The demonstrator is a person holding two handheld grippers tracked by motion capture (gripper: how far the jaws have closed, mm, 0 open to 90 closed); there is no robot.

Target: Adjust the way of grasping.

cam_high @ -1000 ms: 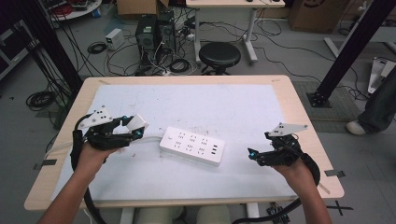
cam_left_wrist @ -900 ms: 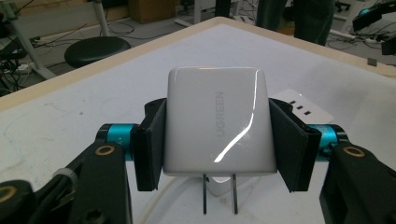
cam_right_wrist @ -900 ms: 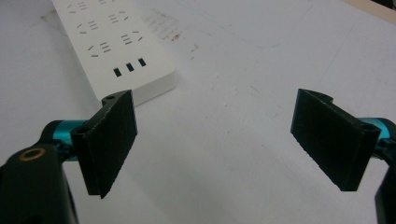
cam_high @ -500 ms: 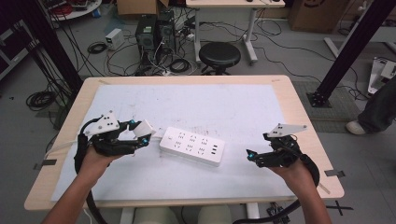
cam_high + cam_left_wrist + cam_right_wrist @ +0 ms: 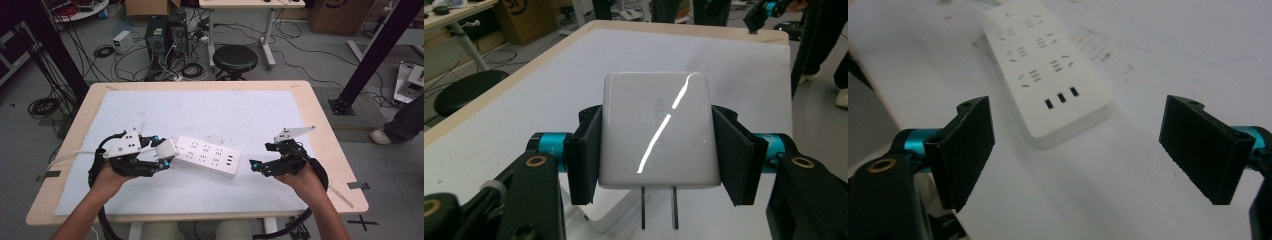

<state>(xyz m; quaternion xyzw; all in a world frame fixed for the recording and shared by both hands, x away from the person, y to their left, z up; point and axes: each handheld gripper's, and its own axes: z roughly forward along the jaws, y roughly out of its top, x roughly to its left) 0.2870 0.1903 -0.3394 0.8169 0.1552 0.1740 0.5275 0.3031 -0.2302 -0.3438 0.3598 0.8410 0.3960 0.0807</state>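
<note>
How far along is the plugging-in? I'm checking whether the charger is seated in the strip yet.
Done: the left gripper has the white charger clamped between its pads, prongs free and pointing down. In hand: the charger sits right at the left end of the power strip, not yet in a socket. The right gripper waits open beside the strip's other end. Left: line up the prongs, push in, release.

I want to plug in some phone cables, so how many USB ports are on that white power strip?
3. They sit side by side in a row at the end of the power strip nearest the right gripper: left port, middle port, right port.
</note>
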